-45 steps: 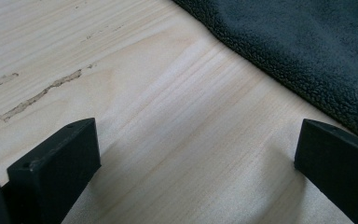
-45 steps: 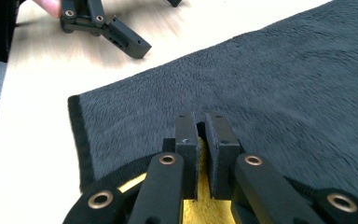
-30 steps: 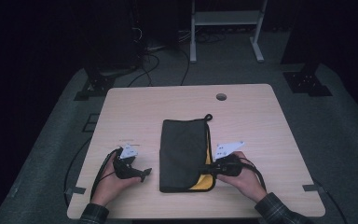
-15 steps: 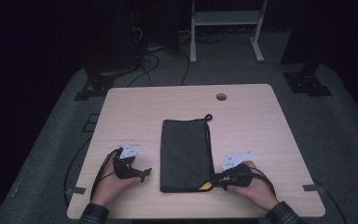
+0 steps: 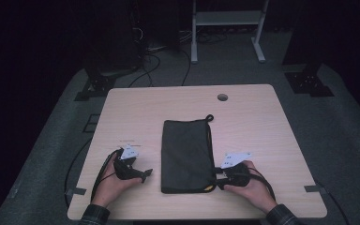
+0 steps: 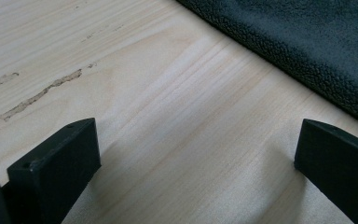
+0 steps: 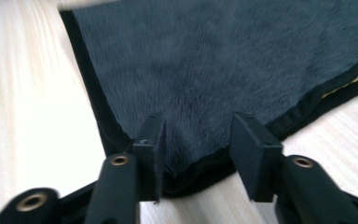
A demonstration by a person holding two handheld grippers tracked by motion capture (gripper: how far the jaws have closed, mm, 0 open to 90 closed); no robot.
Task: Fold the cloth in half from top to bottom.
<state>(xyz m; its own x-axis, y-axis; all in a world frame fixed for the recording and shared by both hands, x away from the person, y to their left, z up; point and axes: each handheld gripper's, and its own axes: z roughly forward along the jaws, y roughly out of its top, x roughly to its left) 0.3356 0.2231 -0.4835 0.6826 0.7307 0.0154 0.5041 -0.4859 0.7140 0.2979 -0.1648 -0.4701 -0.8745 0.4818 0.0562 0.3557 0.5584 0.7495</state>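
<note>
Cloth [image 5: 186, 154], dark and folded, is seen from the high view lying lengthwise at the middle of the table [image 5: 262, 126], a loop at its far corner and a yellow edge [image 5: 209, 188] showing at the near right corner. The left gripper [image 5: 145, 174] is held on bare wood just left of the cloth; the right gripper [image 5: 217, 178] is set at that near right corner. A hole [image 5: 222, 97] is seen near the far edge, well clear.

From the left gripper view, the jaws are shown wide apart over bare wood, the cloth [image 6: 307, 42] beyond them and untouched.

From the right gripper view, the jaws have just been opening; the cloth's corner [image 7: 200, 154] lies between the fingers [image 7: 254, 149], which are not pressed on it.
</note>
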